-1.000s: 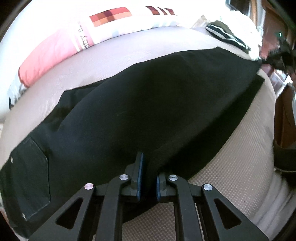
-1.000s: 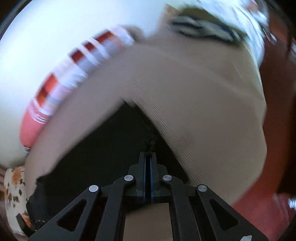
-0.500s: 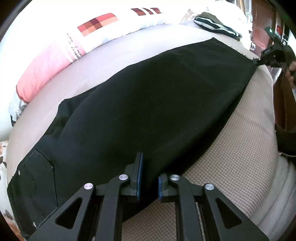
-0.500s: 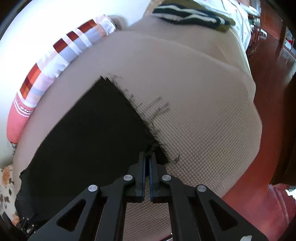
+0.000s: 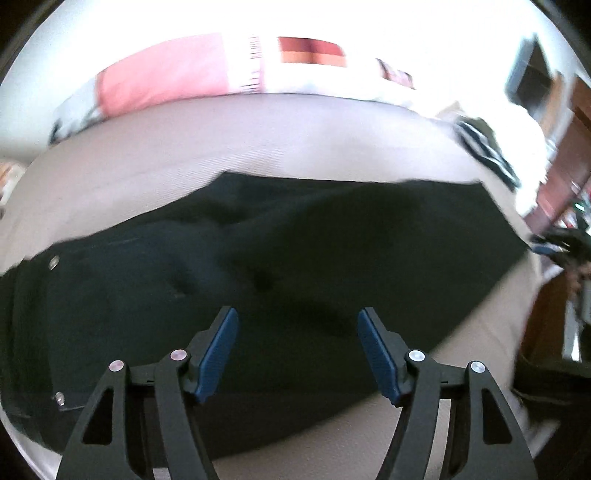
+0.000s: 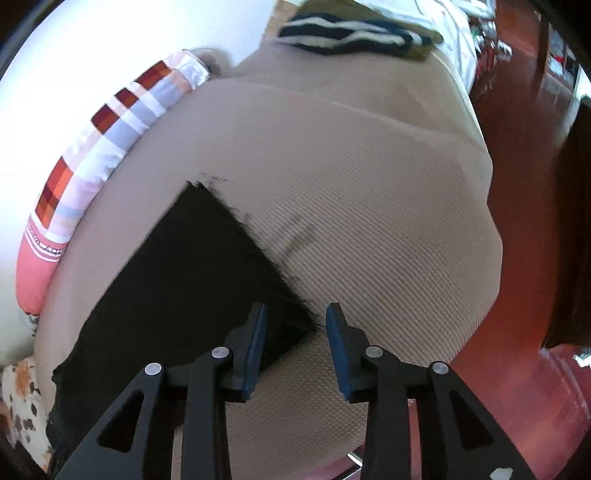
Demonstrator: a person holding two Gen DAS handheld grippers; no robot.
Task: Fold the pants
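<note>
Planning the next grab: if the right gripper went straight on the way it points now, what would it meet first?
Probably the frayed hem corner of the black pants, lying between the open right gripper fingers, with the beige cushion just beyond; depth is uncertain.

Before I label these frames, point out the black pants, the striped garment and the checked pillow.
black pants [image 5: 332, 251]: left wrist view, middle of fabric.
striped garment [image 6: 351, 33]: right wrist view, its middle.
checked pillow [image 6: 92, 162]: right wrist view, checked side.
</note>
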